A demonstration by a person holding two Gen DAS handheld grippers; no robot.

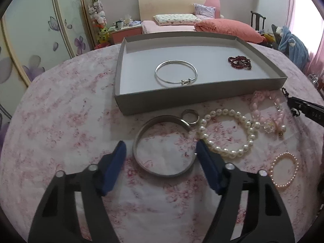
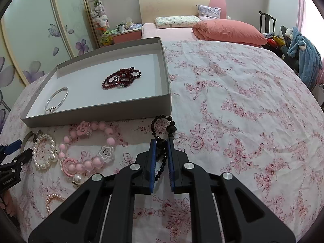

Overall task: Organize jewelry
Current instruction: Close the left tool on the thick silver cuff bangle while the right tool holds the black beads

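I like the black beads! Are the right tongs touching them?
Touching. The right wrist view shows the right tongs shut on the black bead bracelet.

My left gripper (image 1: 161, 149) has matte black angular arms with triangular cutouts, blue pads (image 1: 114, 168) and round silver pivot screws. My right gripper (image 2: 161, 144) matches it, with white lettering on the black body at nine o'clock in its view.

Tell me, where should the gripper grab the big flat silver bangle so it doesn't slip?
Probably best across its near rim: the wide silver bangle lies flat on the cloth, so come down from above with one finger inside the ring, one outside. The left gripper straddles it now; its far edge touches the small ring, so avoid that side.
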